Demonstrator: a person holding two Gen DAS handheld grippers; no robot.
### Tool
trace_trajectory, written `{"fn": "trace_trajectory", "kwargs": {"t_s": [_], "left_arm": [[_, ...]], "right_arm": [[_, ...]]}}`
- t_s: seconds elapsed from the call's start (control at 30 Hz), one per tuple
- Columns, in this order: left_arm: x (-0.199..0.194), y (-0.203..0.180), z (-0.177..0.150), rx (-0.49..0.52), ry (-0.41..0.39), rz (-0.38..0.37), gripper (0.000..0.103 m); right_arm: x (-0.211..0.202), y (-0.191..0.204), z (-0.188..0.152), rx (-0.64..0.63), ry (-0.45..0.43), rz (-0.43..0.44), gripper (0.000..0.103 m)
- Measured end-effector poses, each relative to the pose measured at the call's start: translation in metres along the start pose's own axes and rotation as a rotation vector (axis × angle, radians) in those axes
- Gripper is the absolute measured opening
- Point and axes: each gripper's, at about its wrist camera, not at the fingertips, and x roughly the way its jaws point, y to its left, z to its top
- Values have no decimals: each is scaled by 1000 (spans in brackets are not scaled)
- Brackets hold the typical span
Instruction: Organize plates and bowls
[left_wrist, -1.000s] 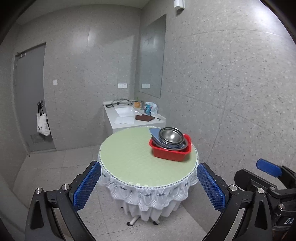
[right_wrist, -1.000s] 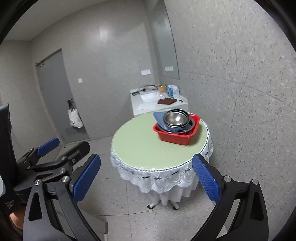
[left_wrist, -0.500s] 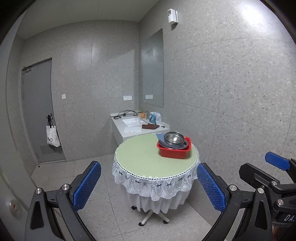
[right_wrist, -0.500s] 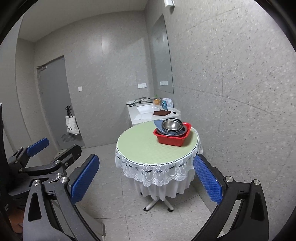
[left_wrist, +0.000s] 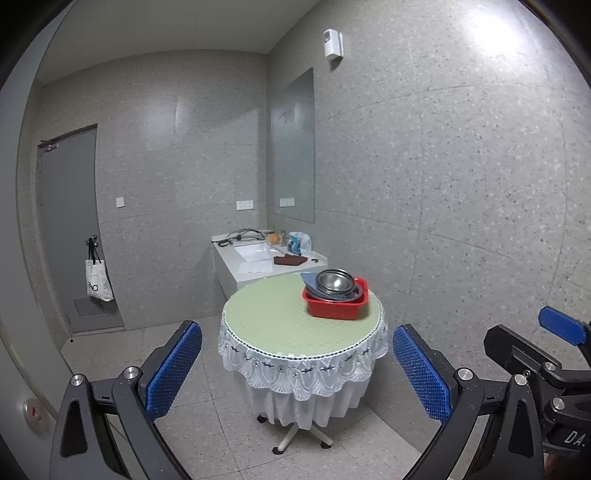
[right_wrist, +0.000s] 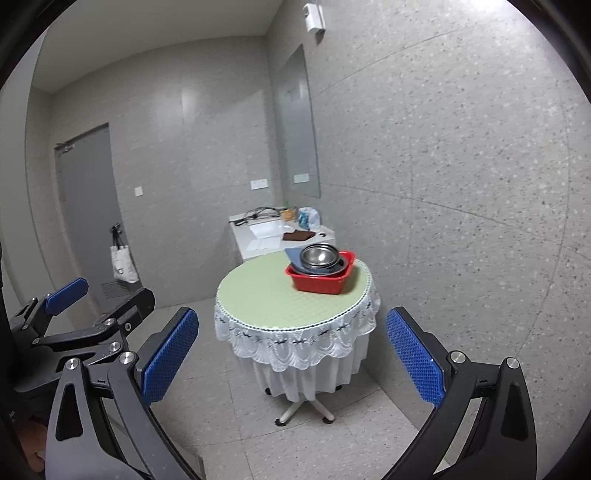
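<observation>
1. Both claws are spread wide with nothing between their blue pads: my left gripper (left_wrist: 297, 369) and my right gripper (right_wrist: 291, 356) hang in the air, well apart from the round table (left_wrist: 273, 325).
2. From the right wrist view I see the left gripper to the left of my right one, and from the left wrist view the right one sits at the right edge.
3. On the table's far right edge stands a red basin (left_wrist: 336, 308).
4. Inside the basin lies a blue plate (left_wrist: 308, 278), its corner sticking out over the far-left rim, with steel bowls (left_wrist: 334, 282) nested on top.
5. A white lace cloth (left_wrist: 295, 369) hangs round the table's edge.
6. Behind the table I see a white sink counter (left_wrist: 255, 264) against the wall.
</observation>
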Motion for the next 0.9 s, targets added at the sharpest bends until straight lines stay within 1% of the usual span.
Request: {"fn": "trace_trajectory", "kwargs": {"t_s": [0.2, 0.43, 0.6, 0.9], "left_arm": [[21, -2, 12, 13, -4, -15, 102], [46, -3, 22, 23, -1, -12, 102], [65, -5, 26, 25, 5, -8, 102], [89, -12, 29, 34, 1, 10, 102]], "right_arm": [[3, -9, 4, 10, -12, -40, 103], [13, -14, 10, 5, -30, -54, 103], [26, -21, 13, 8, -23, -53, 103], [39, -25, 14, 6, -16, -42, 103]]}}
